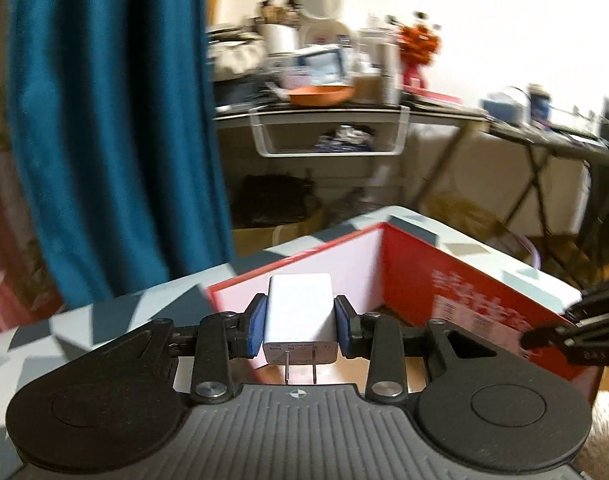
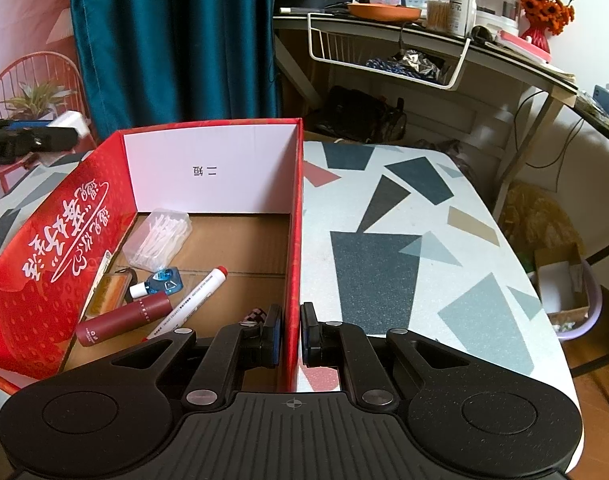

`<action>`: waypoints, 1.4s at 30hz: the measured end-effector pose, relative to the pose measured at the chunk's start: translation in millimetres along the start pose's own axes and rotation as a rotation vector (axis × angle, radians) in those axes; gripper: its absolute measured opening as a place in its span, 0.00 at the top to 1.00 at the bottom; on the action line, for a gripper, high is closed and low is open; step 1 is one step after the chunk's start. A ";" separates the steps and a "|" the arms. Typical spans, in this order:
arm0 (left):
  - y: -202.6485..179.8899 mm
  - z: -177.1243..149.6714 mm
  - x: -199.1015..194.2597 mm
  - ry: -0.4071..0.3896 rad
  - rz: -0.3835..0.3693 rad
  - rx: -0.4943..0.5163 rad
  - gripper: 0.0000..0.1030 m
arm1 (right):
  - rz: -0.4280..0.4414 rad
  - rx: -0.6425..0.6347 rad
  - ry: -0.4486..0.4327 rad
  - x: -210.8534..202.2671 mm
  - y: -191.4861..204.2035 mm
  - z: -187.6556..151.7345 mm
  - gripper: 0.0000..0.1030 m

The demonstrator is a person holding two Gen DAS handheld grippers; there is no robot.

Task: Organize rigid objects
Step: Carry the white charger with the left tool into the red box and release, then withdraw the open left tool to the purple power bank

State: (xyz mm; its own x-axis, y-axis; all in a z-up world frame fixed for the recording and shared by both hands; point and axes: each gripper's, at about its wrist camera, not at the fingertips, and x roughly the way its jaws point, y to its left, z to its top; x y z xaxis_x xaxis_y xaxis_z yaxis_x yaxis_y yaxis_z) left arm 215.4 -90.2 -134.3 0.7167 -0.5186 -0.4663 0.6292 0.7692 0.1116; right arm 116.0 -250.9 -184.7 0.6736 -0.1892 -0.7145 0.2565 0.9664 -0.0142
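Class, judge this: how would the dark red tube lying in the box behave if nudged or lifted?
The dark red tube looks cylindrical and lies on its side, so it would probably roll. It seems rigid, and its smooth surface may slip in a claw. Probably light, being small beside the marker.

Red box (image 2: 44, 276): white inner end wall has "一短" printed upside down; big white brush-script Chinese on flap (can't make it out). Charger (image 1: 300, 320) label too blurry.

White charger (image 1: 299, 312): smooth plastic, metal prongs. Red box (image 2: 44, 280): glossy printed cardboard outside, raw brown cardboard floor. Tabletop (image 2: 424, 248): matt, speckled finish. Curtain (image 2: 176, 40): teal cloth. Cotton-swab case (image 2: 158, 239): clear plastic.
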 end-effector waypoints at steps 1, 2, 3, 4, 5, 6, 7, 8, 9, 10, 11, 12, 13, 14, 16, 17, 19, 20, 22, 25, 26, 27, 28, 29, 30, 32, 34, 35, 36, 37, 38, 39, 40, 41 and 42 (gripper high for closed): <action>-4.2 0.1 4.0 0.004 -0.016 0.014 0.64 | 0.001 0.001 0.000 0.1 0.0 0.0 0.91; -6.8 -0.6 8.2 0.013 -0.032 0.020 0.64 | 0.003 0.003 -0.001 0.3 -0.2 0.0 0.91; -9.5 -1.1 13.6 0.028 -0.050 0.025 0.64 | 0.006 0.006 -0.001 0.3 -0.7 -0.1 0.91; -11.8 -2.0 19.1 0.044 -0.065 0.033 0.64 | 0.007 0.007 -0.001 0.4 -0.8 -0.2 0.92; -13.5 -3.6 24.7 0.059 -0.073 0.044 0.64 | 0.007 0.007 -0.002 0.3 -0.8 -0.2 0.92; -15.3 -7.8 26.0 0.072 -0.076 0.053 0.64 | 0.006 0.007 -0.002 0.3 -0.7 -0.4 0.92; -16.7 -9.9 30.9 0.088 -0.079 0.061 0.64 | 0.007 0.007 -0.002 0.2 -0.7 -0.4 0.92; -17.5 -12.0 35.4 0.104 -0.082 0.064 0.64 | 0.007 0.008 -0.002 0.3 -0.7 -0.4 0.92; -16.2 -14.7 37.8 0.117 -0.084 0.065 0.64 | 0.007 0.008 -0.002 0.2 -0.6 -0.4 0.92; -16.5 -16.8 41.4 0.131 -0.083 0.068 0.64 | 0.008 0.009 -0.003 0.0 -0.5 -0.5 0.92; -16.7 -18.1 44.1 0.143 -0.082 0.072 0.64 | 0.008 0.009 -0.003 0.0 -0.5 -0.6 0.92; -15.8 -19.6 47.8 0.154 -0.081 0.076 0.64 | 0.008 0.009 -0.003 -0.1 -0.6 -0.6 0.92; -14.5 -20.8 48.9 0.161 -0.081 0.079 0.64 | 0.008 0.009 -0.003 -0.1 -0.4 -0.5 0.92; -14.9 -22.5 51.4 0.171 -0.079 0.086 0.64 | 0.008 0.009 -0.003 -0.1 -0.5 -0.5 0.92; -16.1 -24.4 57.2 0.188 -0.068 0.099 0.64 | 0.008 0.009 -0.003 0.0 -0.6 -0.5 0.92; -15.8 -25.0 59.0 0.196 -0.065 0.102 0.64 | 0.008 0.009 -0.003 0.0 -0.6 -0.5 0.91; -16.1 -27.6 63.5 0.211 -0.057 0.106 0.64 | 0.007 0.009 -0.002 0.0 -0.4 -0.5 0.91; -15.8 -28.3 64.7 0.217 -0.056 0.108 0.64 | 0.007 0.009 -0.002 0.0 -0.6 -0.5 0.91; -14.6 -29.8 67.0 0.231 -0.050 0.109 0.64 | 0.007 0.009 -0.002 -0.1 -0.5 -0.5 0.91; -16.6 -30.4 71.0 0.242 -0.066 0.119 0.64 | 0.007 0.008 -0.002 -0.1 -0.4 -0.5 0.91; -17.1 -31.0 71.7 0.247 -0.073 0.119 0.64 | 0.008 0.009 -0.002 -0.1 -0.5 -0.4 0.91; -16.7 -31.0 70.1 0.248 -0.073 0.120 0.64 | 0.007 0.009 -0.002 -0.1 -0.4 -0.4 0.91; -16.7 -31.3 69.9 0.247 -0.072 0.121 0.63 | 0.007 0.009 -0.002 -0.1 -0.4 -0.4 0.91; -15.9 -31.1 68.0 0.246 -0.071 0.119 0.63 | 0.007 0.008 -0.002 -0.1 -0.4 -0.4 0.91; -15.0 -30.6 67.1 0.241 -0.070 0.113 0.63 | 0.007 0.008 -0.002 0.1 -0.6 -0.4 0.91; -11.9 -28.2 62.7 0.221 -0.062 0.096 0.63 | 0.007 0.008 -0.001 0.3 -1.0 -0.4 0.91; -4.6 -23.6 55.7 0.185 -0.061 0.063 0.59 | 0.008 0.009 0.000 0.2 -1.6 -0.5 0.91; 0.1 -20.8 52.3 0.167 -0.060 0.044 0.51 | 0.008 0.009 0.000 0.1 -1.6 -0.4 0.91; 6.6 -17.5 47.9 0.144 -0.051 0.020 0.46 | 0.007 0.009 0.000 0.1 -1.8 -0.5 0.91; 13.7 -14.5 43.4 0.121 -0.040 -0.003 0.39 | 0.008 0.009 0.000 0.1 -2.0 -0.5 0.91; 21.8 -11.6 39.3 0.103 -0.028 -0.029 0.31 | 0.008 0.009 0.000 0.1 -1.7 -0.4 0.91; 30.7 -9.5 35.8 0.095 -0.009 -0.058 0.25 | 0.008 0.010 0.000 0.3 -2.0 -0.5 0.91; 40.5 -8.2 32.5 0.089 0.015 -0.090 0.14 | 0.008 0.011 0.000 0.5 -2.0 -0.3 0.91; 51.0 -8.3 28.8 0.079 0.037 -0.122 0.06 | 0.007 0.010 0.000 0.5 -1.8 -0.2 0.91; 61.6 -9.4 25.4 0.069 0.054 -0.153 0.03 | 0.007 0.009 0.001 0.5 -1.5 -0.1 0.91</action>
State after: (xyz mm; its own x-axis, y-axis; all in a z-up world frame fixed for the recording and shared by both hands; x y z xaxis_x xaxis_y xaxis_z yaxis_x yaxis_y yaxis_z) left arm 269.5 -52.4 -147.5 0.7226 -0.4519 -0.5231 0.5334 0.8458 0.0062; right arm 115.9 -252.4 -185.1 0.6750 -0.1824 -0.7149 0.2580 0.9661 -0.0029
